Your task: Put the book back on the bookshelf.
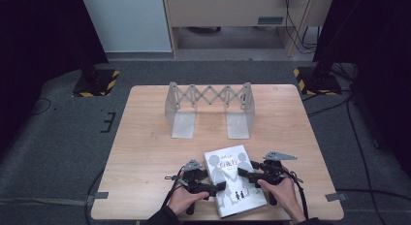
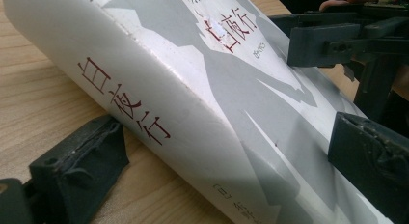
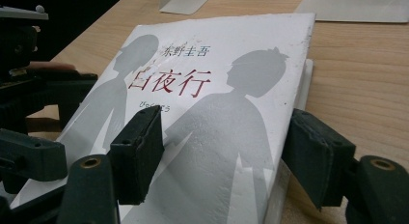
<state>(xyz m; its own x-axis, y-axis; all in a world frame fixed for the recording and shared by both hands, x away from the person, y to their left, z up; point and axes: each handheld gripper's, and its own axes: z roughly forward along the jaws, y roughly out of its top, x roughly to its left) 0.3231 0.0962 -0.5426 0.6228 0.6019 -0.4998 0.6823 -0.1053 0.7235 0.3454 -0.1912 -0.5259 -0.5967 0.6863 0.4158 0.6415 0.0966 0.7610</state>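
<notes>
A thick white book point(image 1: 233, 179) with grey silhouettes and red characters on its cover lies flat near the table's front edge. My left gripper point(image 1: 220, 187) reaches in from the left at the spine point(image 2: 144, 113). One of its jaws rests on the wood beside the spine and the other is over the cover, and this left gripper point(image 2: 226, 168) is open. My right gripper point(image 1: 244, 172) comes in from the right. One jaw is above the cover point(image 3: 212, 137) and the other is just outside the page edge. The right gripper point(image 3: 226, 156) is open too.
A grey metal scissor-type rack point(image 1: 209, 96) with two flat base plates stands at the table's middle back. The wooden table point(image 1: 145, 152) has bare wood to the left of the book. Black stands with yellow-striped feet are on the floor beyond the far corners.
</notes>
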